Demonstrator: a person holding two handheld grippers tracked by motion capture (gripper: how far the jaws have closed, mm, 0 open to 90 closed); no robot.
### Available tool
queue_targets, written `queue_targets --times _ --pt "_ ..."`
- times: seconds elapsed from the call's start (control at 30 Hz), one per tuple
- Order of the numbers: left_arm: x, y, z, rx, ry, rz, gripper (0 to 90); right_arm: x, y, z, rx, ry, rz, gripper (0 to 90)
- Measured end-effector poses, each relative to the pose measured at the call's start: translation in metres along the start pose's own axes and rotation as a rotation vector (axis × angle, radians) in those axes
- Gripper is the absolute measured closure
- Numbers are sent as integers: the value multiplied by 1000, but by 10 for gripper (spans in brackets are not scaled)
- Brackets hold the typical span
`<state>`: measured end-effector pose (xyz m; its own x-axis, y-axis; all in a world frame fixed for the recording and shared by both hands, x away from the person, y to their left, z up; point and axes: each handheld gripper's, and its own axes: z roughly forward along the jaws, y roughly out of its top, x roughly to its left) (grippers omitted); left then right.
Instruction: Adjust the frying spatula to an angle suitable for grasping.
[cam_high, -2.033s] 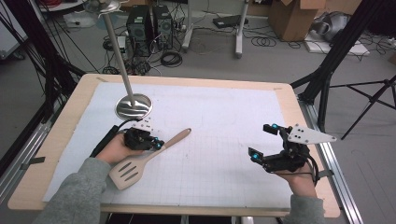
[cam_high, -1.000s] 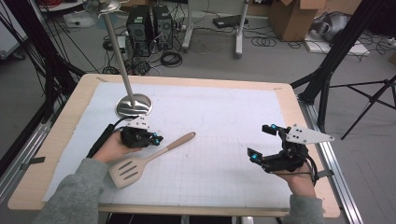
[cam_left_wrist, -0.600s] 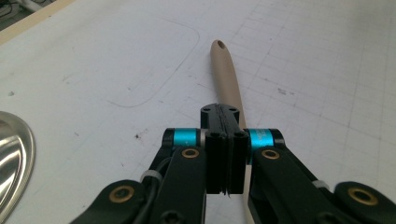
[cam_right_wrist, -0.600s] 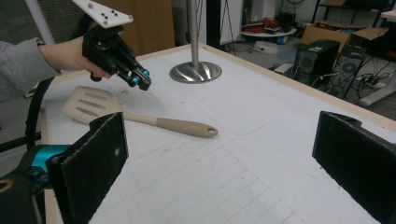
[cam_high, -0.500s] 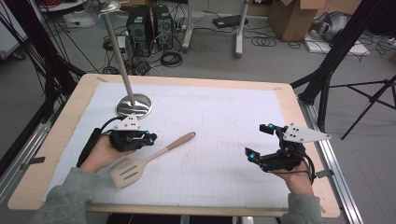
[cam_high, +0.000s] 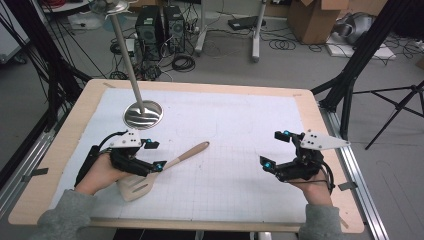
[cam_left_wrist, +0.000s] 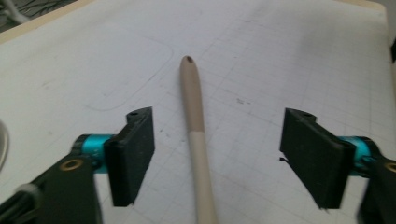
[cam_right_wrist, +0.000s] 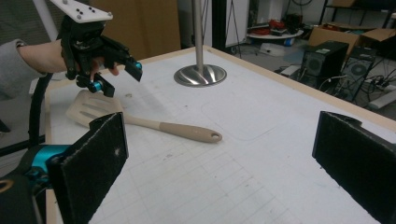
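A beige spatula (cam_high: 186, 154) lies flat on the white grid mat (cam_high: 235, 120), blade toward the person. My left gripper (cam_high: 155, 155) hovers over the spatula's neck, where the handle meets the blade. Its jaws have just been opening, and they stand wide apart. In the left gripper view the handle (cam_left_wrist: 194, 116) runs between the jaws of that gripper (cam_left_wrist: 224, 154), and neither pad touches it. My right gripper (cam_high: 274, 148) is held at the right of the mat, open and with nothing in it. The right gripper view looks across its own jaws (cam_right_wrist: 224, 172) at the spatula (cam_right_wrist: 163, 127) and the left gripper (cam_right_wrist: 116, 77).
A metal stand with a round base (cam_high: 143, 114) and a slanted pole rises at the back left of the mat. The wooden table edge (cam_high: 320, 130) frames the mat. Computers, cables and boxes sit on the floor beyond.
The left jaws have opened and let go of the spatula handle. The left hand has drawn back a little to the left. The spatula lies still on the mat, and the right hand has barely moved.
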<state>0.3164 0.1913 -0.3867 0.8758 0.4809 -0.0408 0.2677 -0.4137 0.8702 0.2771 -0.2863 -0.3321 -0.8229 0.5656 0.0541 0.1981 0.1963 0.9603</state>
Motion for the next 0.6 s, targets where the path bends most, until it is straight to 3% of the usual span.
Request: queue_targets --times 0.07,0.23,0.37,0.6 --pt "0 0 -1 -7 4 -14 169 0 0 1 -1 1 -6 24" --pt "-7 3 1 -21 -41 -13 102 -3 0 5 4 2 5 23" --pt "-11 5 3 -19 -51 8 102 -2 0 5 5 9 -3 24" --pt "-13 3 6 1 -33 51 102 -2 0 3 0 2 0 23"
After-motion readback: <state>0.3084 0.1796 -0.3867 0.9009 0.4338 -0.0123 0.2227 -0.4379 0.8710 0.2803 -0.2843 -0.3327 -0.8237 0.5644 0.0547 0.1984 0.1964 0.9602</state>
